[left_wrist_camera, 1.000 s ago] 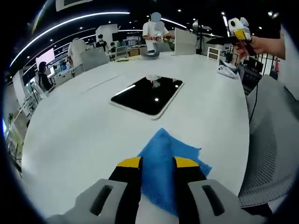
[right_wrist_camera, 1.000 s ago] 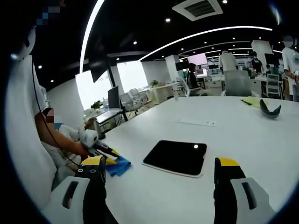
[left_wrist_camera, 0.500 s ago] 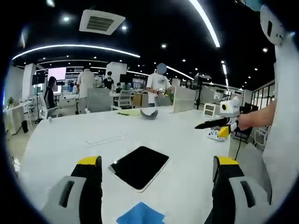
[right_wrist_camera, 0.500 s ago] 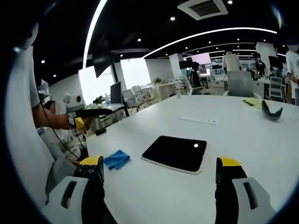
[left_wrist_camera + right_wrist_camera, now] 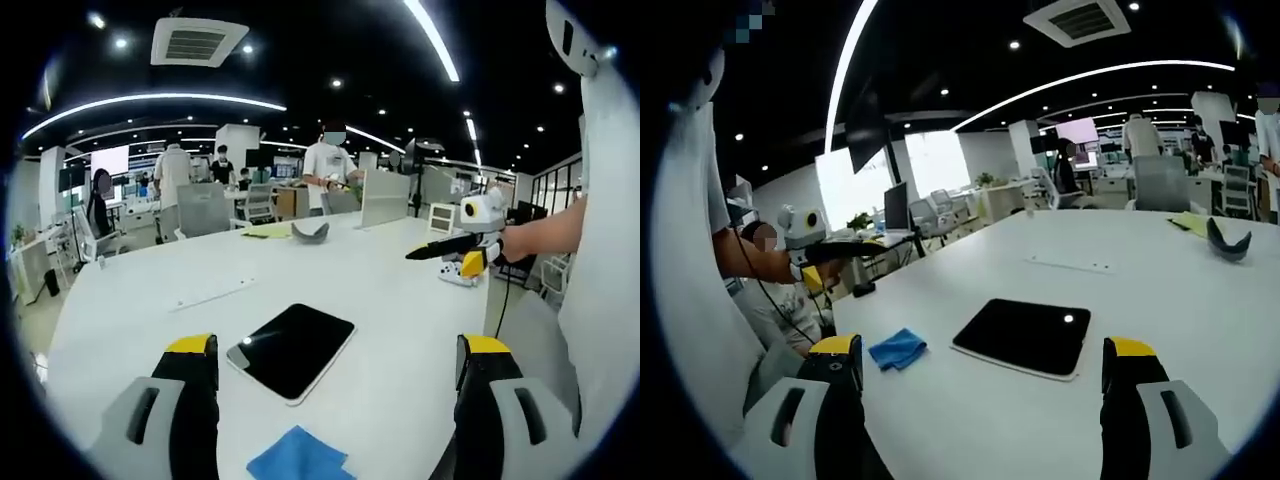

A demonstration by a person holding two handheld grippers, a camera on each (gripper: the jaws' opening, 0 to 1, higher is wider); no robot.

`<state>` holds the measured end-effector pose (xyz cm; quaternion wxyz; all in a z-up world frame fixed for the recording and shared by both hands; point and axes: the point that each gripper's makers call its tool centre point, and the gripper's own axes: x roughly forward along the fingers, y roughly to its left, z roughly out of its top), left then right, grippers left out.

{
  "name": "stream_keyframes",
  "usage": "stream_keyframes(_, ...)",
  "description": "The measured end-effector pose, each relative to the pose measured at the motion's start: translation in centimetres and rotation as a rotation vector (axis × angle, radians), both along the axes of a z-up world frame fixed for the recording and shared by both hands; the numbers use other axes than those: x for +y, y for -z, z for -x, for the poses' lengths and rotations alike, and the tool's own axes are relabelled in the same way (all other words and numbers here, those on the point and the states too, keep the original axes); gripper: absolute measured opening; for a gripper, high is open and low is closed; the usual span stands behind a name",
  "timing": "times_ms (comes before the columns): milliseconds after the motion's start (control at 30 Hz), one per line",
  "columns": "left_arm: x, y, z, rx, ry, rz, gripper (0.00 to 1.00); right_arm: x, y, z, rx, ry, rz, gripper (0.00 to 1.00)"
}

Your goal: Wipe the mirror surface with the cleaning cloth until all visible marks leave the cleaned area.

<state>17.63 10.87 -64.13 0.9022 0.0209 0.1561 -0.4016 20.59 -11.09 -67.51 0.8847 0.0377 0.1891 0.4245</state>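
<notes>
Both grippers, left gripper (image 5: 335, 400) and right gripper (image 5: 980, 400), hang spread wide and empty above the white table (image 5: 120, 300), the blue cloth (image 5: 300, 458) lying nearest, just beside the dark flat mirror (image 5: 290, 350) farther out.

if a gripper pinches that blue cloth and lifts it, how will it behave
The blue cloth lies crumpled with soft folds on the white table, so it will probably drape limp from the pinch point. It looks thin and light, so it should lift easily. Pushed instead, it would likely bunch rather than slide whole.
</notes>
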Motion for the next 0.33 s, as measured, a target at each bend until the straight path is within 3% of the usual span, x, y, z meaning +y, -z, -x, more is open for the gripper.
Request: stream_keyframes(333,0.29,-0.17,0.04,-0.006,-0.010,-0.002,1.00,0.36,-0.16,-0.42,0.009,-0.019,-0.023,1.00)
